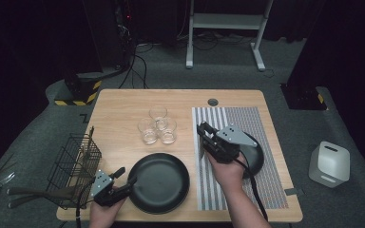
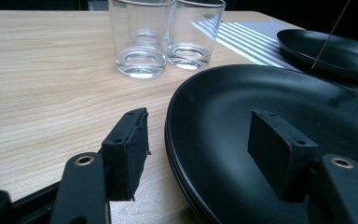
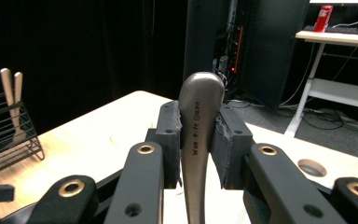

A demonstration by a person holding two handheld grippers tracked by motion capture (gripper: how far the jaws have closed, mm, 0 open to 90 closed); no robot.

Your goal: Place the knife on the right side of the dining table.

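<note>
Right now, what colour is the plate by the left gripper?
Black; the plate shows best in the left gripper view.

Steel cutlery handle (image 3: 197, 135) stands upright, clamped above the striped placemat (image 1: 218, 156)

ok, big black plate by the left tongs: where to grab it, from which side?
Probably its near left rim, coming in low and level from the table's front edge. The big black plate lies flat with a thin raised lip, so one jaw goes over the lip and one outside. The left tongs already stand open astride that rim. Keep away from the glasses behind it.
</note>
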